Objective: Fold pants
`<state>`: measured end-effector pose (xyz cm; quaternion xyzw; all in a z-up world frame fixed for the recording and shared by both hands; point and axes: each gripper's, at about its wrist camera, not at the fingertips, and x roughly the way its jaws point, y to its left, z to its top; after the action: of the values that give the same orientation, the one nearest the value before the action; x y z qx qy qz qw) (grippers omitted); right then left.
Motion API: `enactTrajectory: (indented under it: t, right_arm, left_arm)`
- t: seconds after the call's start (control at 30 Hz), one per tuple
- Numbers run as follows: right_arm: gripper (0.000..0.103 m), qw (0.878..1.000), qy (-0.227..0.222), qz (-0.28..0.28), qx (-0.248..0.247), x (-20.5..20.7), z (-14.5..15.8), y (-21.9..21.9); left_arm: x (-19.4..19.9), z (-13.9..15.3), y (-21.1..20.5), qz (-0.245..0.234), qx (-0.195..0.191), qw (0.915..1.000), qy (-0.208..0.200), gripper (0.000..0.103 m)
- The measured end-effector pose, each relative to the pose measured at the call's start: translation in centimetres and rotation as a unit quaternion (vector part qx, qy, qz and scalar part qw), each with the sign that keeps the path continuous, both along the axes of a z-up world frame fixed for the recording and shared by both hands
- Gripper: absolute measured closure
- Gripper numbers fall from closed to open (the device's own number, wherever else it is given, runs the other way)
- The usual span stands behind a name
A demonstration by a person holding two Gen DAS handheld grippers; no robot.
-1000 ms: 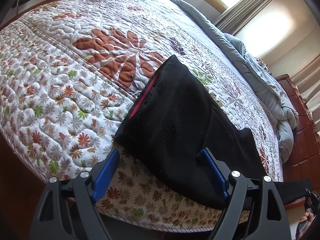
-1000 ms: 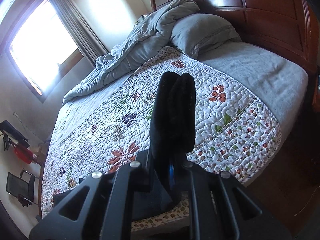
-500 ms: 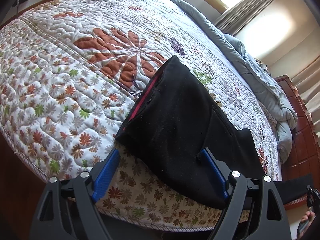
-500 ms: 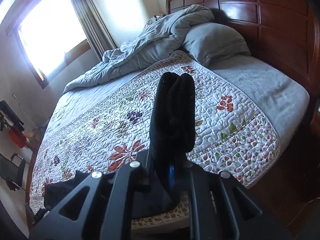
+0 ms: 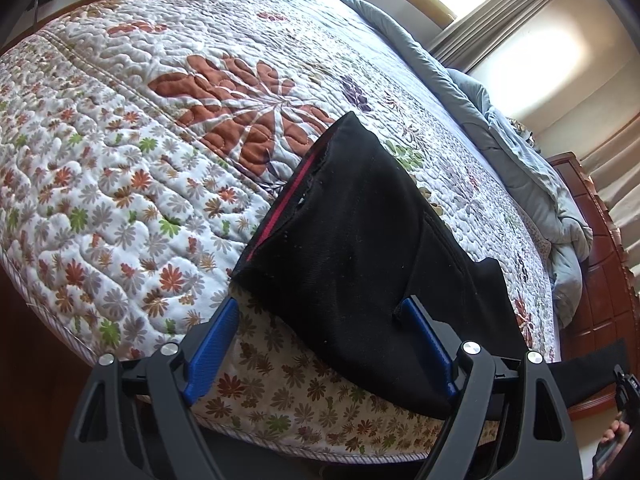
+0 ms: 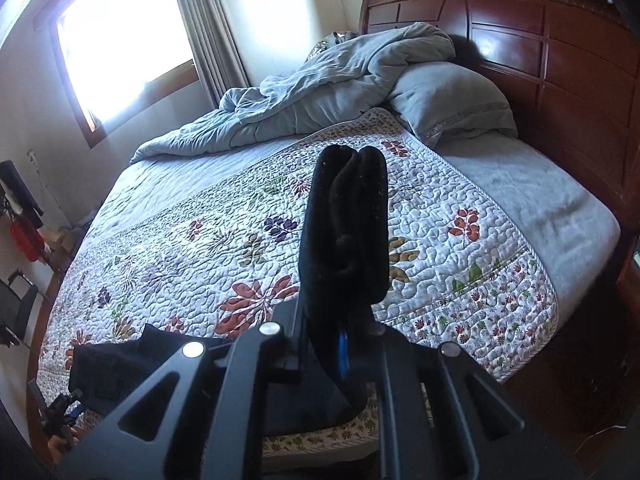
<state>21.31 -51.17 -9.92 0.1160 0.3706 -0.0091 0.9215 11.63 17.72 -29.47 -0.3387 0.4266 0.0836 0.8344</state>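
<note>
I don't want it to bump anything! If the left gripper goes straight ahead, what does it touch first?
Probably the black pants: they lie on the quilt right ahead of the open left gripper. Depth is hard to judge.

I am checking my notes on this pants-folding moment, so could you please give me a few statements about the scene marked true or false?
1. The right gripper is clamped on a bunched end of the black pants. True.
2. The left gripper is shut tight. False: its jaws stand wide open, one blue finger over the quilt, the other at the pants.
3. The pants lie by the pillow. False: they lie near the foot edge of the bed, far from it.
4. A red strip shows along one edge of the pants. True.
5. The blanket is spread flat. False: it is bunched up by the headboard.
</note>
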Motion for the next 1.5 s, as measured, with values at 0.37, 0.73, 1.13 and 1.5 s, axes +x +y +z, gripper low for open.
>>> enactTrajectory:
  t: [0.37,0.73,1.13,1.5]
  right_arm:
    - [0.093,0.998,-0.004,0.036,-0.043,0.4,0.3,3.5]
    - [0.093,0.995,-0.007,0.066,-0.079,0.5,0.3,6.6]
    - [0.093,0.986,-0.011,0.108,-0.129,0.7,0.0,11.1]
    - [0.093,0.972,-0.002,0.146,-0.183,0.9,-1.2,15.9]
  left_arm:
    - [-0.1,0.0,0.0,0.001,-0.001,1.0000,-0.001,0.019]
    - [-0.1,0.0,0.0,0.001,-0.002,1.0000,-0.002,0.019]
    - [-0.1,0.0,0.0,0.001,-0.004,1.0000,-0.002,0.019]
    - [0.1,0.1,-0.5,0.002,-0.007,1.0000,-0.003,0.019]
